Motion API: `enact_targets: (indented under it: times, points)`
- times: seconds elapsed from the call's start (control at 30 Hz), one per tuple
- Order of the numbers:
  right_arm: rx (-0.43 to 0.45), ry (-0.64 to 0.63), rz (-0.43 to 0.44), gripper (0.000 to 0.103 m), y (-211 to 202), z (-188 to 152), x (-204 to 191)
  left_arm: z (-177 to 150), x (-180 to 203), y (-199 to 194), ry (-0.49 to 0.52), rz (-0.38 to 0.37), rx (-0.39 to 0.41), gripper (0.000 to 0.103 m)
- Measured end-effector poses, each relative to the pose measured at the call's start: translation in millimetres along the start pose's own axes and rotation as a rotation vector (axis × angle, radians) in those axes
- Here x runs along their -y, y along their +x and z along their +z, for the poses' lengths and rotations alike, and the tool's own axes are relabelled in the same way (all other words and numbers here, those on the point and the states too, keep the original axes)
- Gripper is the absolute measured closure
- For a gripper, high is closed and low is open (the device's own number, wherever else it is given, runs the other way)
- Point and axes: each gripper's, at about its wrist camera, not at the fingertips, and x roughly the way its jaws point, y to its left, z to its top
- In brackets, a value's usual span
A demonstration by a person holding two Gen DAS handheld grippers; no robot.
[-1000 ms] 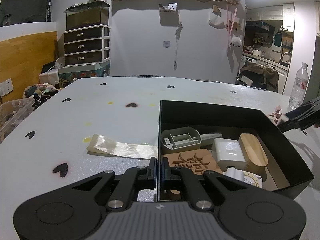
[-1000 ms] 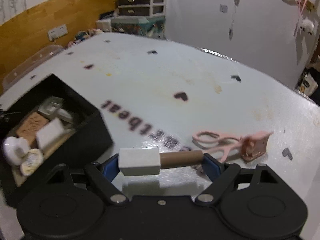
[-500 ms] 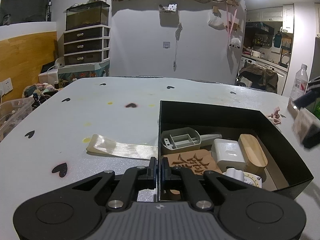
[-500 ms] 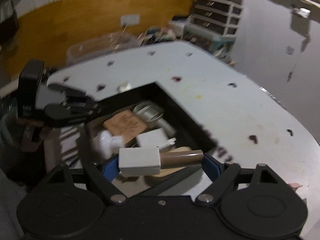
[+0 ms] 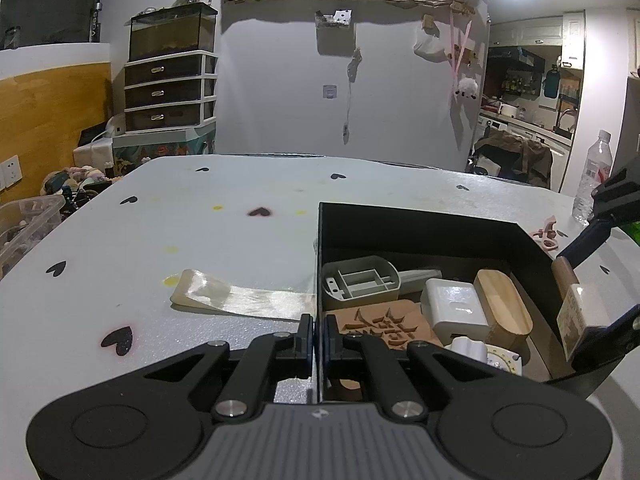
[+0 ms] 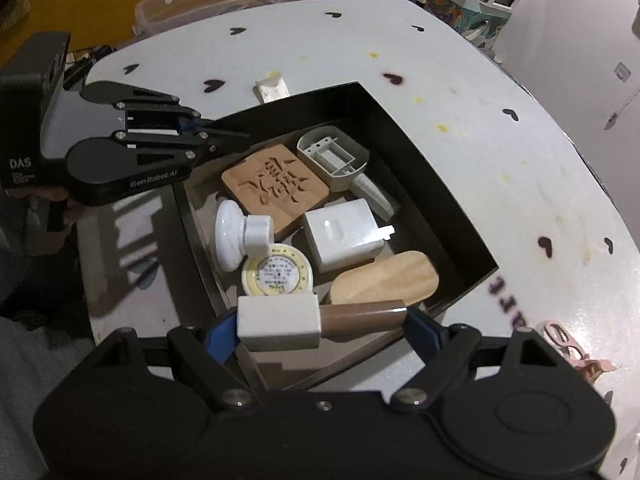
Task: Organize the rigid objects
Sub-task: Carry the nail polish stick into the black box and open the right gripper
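Fingers of the right gripper (image 6: 320,322) clamp a stamp (image 6: 304,320) above the box's (image 6: 440,184) near edge, awaiting lowering and release; left gripper (image 5: 318,334) pinches the box wall.

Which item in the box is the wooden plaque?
Look inside the black box on the white table. The plaque lies flat between the grey scoop and the white knob; it alone is brown with a carved character.
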Motion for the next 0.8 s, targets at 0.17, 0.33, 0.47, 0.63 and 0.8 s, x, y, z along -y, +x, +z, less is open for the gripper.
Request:
enact_targets:
  times: [0.17, 0.33, 0.47, 0.63, 0.8]
  points:
    - [-0.031, -0.029, -0.028, 0.016, 1.5, 0.4, -3.8, -0.9, -2.6, -0.3, -0.004, -0.004, 0.002, 0.099]
    - [-0.063, 0.015, -0.032, 0.014, 4.4, -3.3, 1.8, -1.0, -2.7, -0.3, -0.004, -0.004, 0.002, 0.098]
    - [-0.061, 0.015, -0.037, 0.014, 3.9, -5.7, 3.1, -0.9, -2.5, -0.1, -0.004, -0.003, 0.002, 0.099]
    - [-0.057, 0.008, -0.04, 0.014, 3.4, -5.8, 3.3, -1.1, -2.9, -0.3, -0.004, -0.004, 0.002, 0.099]
    - [-0.05, 0.005, -0.039, 0.013, 1.3, -5.6, 3.1, -1.2, -3.0, -0.3, -0.004, -0.004, 0.002, 0.099]
